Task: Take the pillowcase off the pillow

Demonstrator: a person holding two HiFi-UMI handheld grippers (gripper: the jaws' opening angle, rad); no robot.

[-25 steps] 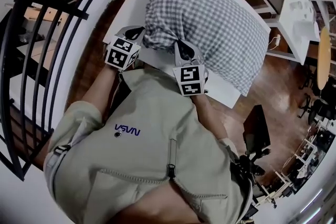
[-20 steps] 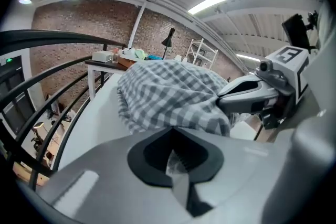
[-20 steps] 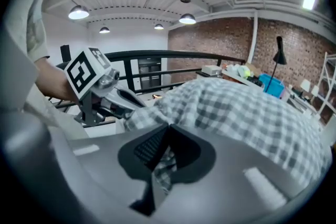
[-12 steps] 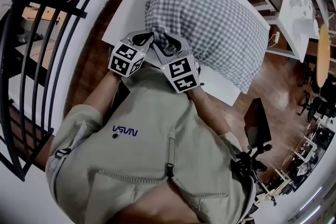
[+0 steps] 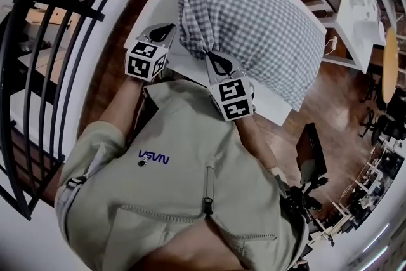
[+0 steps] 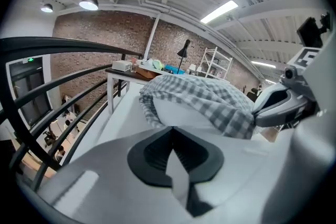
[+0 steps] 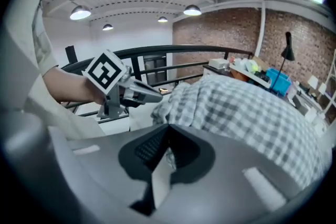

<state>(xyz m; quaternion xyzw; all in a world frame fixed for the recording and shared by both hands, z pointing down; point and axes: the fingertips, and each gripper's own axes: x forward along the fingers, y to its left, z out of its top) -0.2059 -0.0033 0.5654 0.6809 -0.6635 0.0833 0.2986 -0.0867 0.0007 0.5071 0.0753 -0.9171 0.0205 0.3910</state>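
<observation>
**1. Layout.** The white rectangular table (image 5: 163, 6) carries the grey-and-white checked cloth pillowcase (image 5: 254, 22), lying flat with one short end toward the operator. The right gripper (image 5: 212, 58) is clamped on the near edge of the pillowcase. The cloth draws to a bunched point at its tips, and a fold of check shows between the pads in the right gripper view. The left gripper (image 5: 166, 30) sits just beside the near left corner of the pillowcase, jaws together, with no cloth between them.

**2. Step in hand: starting the peel from the near end.** The task looks to be at an early stage, since the case covers almost the whole bulk.
- Keep the right clamp on cloth only, not on filling.
- Pull low over the table, along the long axis.
- One clamp alone is likely to drag case and filling together. Open the left jaws and use them to take the opposite side of the mouth or to pin the filling.
- Thin cloth can slip from closed pads, so take a deep bite.

**3. Container and contents.** The pillowcase is the only container, and it holds the white stuffed pillow (image 6: 181, 113). In the left gripper view a smooth white surface under the raised checked hem appears to be the pillow's bare end, but the wide-angle picture does not settle it.
</observation>
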